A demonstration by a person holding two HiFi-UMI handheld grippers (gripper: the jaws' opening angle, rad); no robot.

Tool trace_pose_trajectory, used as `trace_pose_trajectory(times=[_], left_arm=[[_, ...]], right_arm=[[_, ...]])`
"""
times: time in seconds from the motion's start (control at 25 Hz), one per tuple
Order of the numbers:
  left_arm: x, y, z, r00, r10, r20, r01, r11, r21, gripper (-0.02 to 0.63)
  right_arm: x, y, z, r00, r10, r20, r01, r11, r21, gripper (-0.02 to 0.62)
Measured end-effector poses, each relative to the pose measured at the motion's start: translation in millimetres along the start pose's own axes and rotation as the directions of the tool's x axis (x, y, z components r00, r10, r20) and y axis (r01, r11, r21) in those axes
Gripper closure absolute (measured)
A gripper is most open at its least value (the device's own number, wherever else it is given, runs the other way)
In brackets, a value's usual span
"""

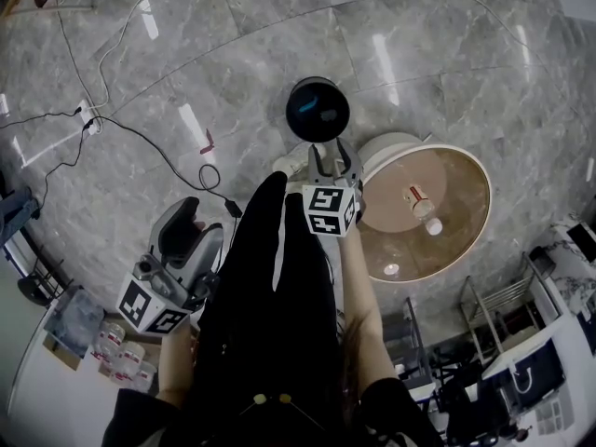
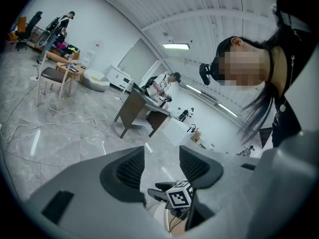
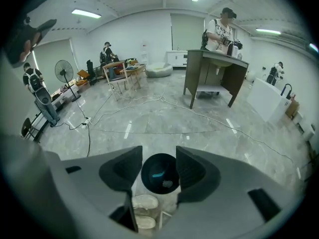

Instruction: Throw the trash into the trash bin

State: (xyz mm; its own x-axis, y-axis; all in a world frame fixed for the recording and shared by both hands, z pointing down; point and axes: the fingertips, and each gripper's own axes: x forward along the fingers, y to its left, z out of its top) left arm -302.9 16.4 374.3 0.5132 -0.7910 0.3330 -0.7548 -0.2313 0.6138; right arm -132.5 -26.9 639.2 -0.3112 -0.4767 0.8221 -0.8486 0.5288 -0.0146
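The trash bin [image 1: 317,110] is a round black pail on the grey marble floor, seen from above. My right gripper [image 1: 329,156] hangs over its near rim, pointing steeply down. In the right gripper view the bin [image 3: 155,180] shows between the jaws of the right gripper [image 3: 158,169], which stand apart with nothing between them. A small pale scrap [image 3: 168,183] lies inside the bin. My left gripper [image 1: 189,220] is held low at the left, away from the bin. In its own view the left gripper [image 2: 162,166] is open and holds nothing.
A round brown table [image 1: 456,240] stands right of the bin with a plastic bottle [image 1: 421,205] lying on it. Black cables [image 1: 140,138] run over the floor at the left. Several bottles [image 1: 121,352] sit at the lower left. Metal racks [image 1: 494,305] crowd the lower right.
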Motion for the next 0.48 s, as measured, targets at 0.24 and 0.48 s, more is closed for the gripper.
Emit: trace_pose_trajectory(times=[0.24,0.48], left_arm=[[4.3,-7.3,0.5,0.999,-0.032,-0.016,0.033,0.999,0.014,0.385],[21.6,-29.6,0.0,0.991,-0.114,-0.068,0.117,0.992,0.037,0.385]], right_arm=[[-11.9,-6.5,0.5,0.999,-0.032,0.016,0.032,0.999,0.031,0.374],[-38.6,-28.1,-3.9,0.994,-0.105,0.036,0.101,0.988,0.115,0.370]])
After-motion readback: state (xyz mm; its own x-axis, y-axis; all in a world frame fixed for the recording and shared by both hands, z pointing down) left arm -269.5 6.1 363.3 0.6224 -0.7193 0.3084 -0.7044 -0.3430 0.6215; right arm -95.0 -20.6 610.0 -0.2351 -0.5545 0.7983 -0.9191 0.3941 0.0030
